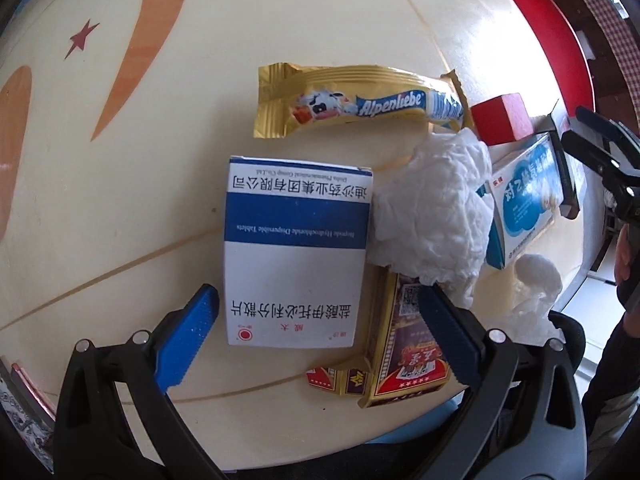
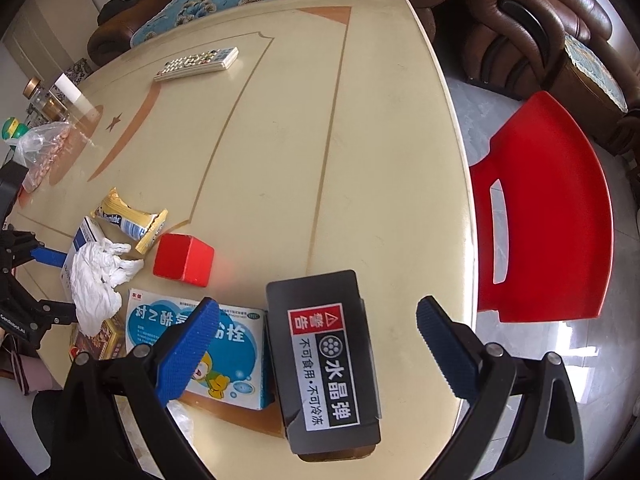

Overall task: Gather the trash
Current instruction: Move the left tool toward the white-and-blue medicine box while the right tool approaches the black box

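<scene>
Left tool [image 1: 318, 322] open, straddling white-blue medicine box [image 1: 296, 254]; crumpled tissue [image 1: 432, 210] at 2 o'clock. Right tool [image 2: 318, 344] open over black box [image 2: 324, 360] on surface [image 2: 320, 140].

Bright daylight, glare on table [image 1: 500, 20] far edge; sharp centre, heavy fisheye bending, dark corners.

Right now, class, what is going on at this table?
A person is clearing trash with a hand-held gripper in each hand. The left gripper is open around a white and blue box, beside a crumpled tissue and a candy wrapper. The right gripper is open over a black box. Nothing is gripped yet.
</scene>
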`<state>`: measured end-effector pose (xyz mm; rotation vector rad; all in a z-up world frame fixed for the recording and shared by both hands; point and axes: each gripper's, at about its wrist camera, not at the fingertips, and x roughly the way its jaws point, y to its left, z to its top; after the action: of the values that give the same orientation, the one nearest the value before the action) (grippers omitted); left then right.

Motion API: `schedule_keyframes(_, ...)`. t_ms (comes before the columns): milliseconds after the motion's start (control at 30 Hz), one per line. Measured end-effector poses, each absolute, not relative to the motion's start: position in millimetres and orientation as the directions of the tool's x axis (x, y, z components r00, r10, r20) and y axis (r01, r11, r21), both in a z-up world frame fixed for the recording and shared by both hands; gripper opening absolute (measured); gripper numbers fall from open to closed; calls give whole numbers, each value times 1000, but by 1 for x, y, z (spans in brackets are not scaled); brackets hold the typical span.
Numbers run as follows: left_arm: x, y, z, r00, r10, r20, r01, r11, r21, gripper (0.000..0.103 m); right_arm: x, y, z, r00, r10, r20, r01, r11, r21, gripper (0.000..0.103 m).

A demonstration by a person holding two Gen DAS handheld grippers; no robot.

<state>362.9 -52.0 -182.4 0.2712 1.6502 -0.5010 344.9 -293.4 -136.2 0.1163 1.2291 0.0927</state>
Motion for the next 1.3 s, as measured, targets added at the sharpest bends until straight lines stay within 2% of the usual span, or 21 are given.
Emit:
schedule_keyframes(233, 347, -44, -188, -85, -81, -993, 516, 849, -113, 98, 340, -293, -140, 315, 130, -940, -21, 991, 130, 96)
schedule_keyframes(533, 355, -26, -192, -116, -136, -984, 507, 844, -177, 98, 340, -297, -141, 307, 148, -940, -10, 988, 152, 96)
schedule_keyframes(733, 353, -16, -193, -100, -145, -984, 518, 837, -176, 98, 336, -296, -141, 299, 172, -939, -25, 985, 173, 96)
schedule_keyframes(1133, 349, -54, -191, -100, -141, -985, 548, 819, -172, 98, 327, -299, -146, 291, 118, -949, -53, 993, 107, 96)
schedule_keyframes(1300, 349, -63, -192, -90, -143, -986, 547, 820, -169, 98, 330, -302, -151, 277, 127, -952, -50, 992, 118, 91)
